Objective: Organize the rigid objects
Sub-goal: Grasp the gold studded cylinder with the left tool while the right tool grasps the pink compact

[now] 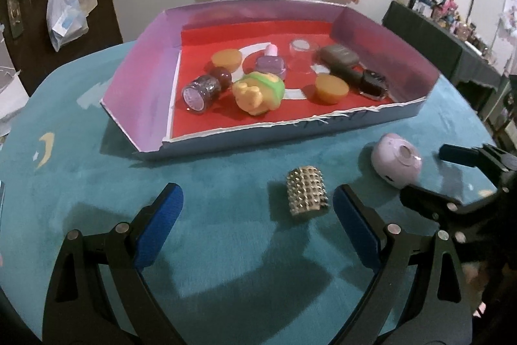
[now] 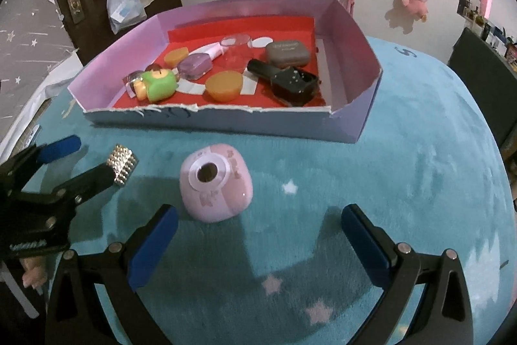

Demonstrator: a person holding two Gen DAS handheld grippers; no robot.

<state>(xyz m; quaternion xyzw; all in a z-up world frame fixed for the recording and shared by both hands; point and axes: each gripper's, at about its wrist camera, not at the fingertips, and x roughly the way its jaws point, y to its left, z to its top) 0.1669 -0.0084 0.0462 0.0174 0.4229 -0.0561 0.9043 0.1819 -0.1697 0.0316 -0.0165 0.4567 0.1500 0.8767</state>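
Mostly the box (image 1: 323, 123) was filled already (toys, caps, bottles). Both my left gripper (image 1: 258, 209) and right gripper (image 2: 258, 225) gaped wide, empty, with the studded block (image 1: 307, 194) and pink camera (image 2: 215, 183) left on the cloth (image 1: 226, 264).

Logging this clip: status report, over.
Left gripper open near studded piece. Right gripper open near pink camera. Both outside tray. Nothing blocking.
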